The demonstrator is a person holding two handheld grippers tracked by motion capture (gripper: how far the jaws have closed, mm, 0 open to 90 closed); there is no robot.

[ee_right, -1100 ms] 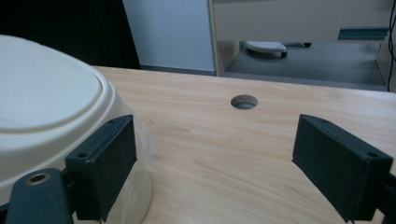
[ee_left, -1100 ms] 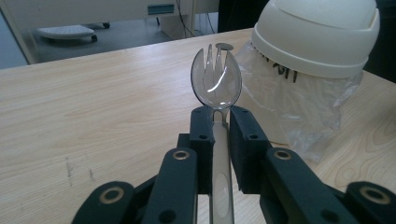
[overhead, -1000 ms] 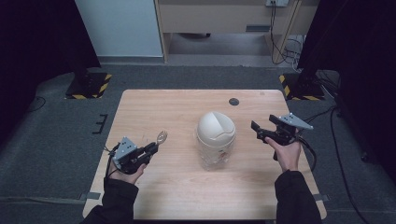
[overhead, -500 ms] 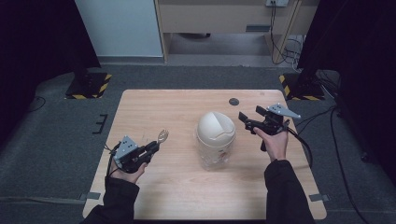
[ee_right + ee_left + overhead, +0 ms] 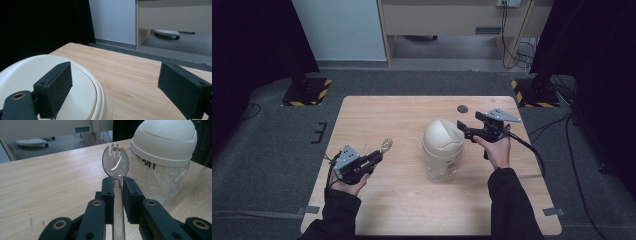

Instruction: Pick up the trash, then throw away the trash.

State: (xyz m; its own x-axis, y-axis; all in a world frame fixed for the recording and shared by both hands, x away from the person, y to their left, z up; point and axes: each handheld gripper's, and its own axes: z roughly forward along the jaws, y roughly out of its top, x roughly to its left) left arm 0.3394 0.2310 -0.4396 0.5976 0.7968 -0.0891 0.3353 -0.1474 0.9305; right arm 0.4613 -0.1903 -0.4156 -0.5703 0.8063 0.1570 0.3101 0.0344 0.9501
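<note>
A: What is sitting at the middle of the counter [image 5: 412, 200]?

B: A small bin [image 5: 442, 150] with a cream domed lid [image 5: 443, 138] is standing there, its clear body lined with a crinkled plastic bag [image 5: 155, 182]. Black lettering is showing just under the lid's rim, too blurred to read.

A: And to the left of the bin?

B: The left gripper [image 5: 374, 157] is hovering there, well apart from the bin, held in the person's left hand [image 5: 346, 182]. Its fingers [image 5: 108, 192] are clenching the handle of a clear plastic spork [image 5: 115, 165]. The spork's bowl and tines are pointing toward the bin, rising clear of the fingertips.

A: Is the spork touching the bin?

B: No, in the high view the spork [image 5: 386, 144] is sitting apart from it, over bare wood.

A: What about the right side of the bin?

B: The right gripper [image 5: 464, 131] is reaching in just beside the lid's upper right edge, held by the person's right hand [image 5: 497, 150]. Its fingers [image 5: 53, 87] are spread wide and gripping nothing; one is lying over the lid's dome [image 5: 50, 82], the other over the wood beyond. Whether the near finger is touching the lid, I cannot tell.

A: Anything behind the bin?

B: A small dark round disc [image 5: 462, 108] is lying on the counter near the far edge, behind the right gripper.
</note>
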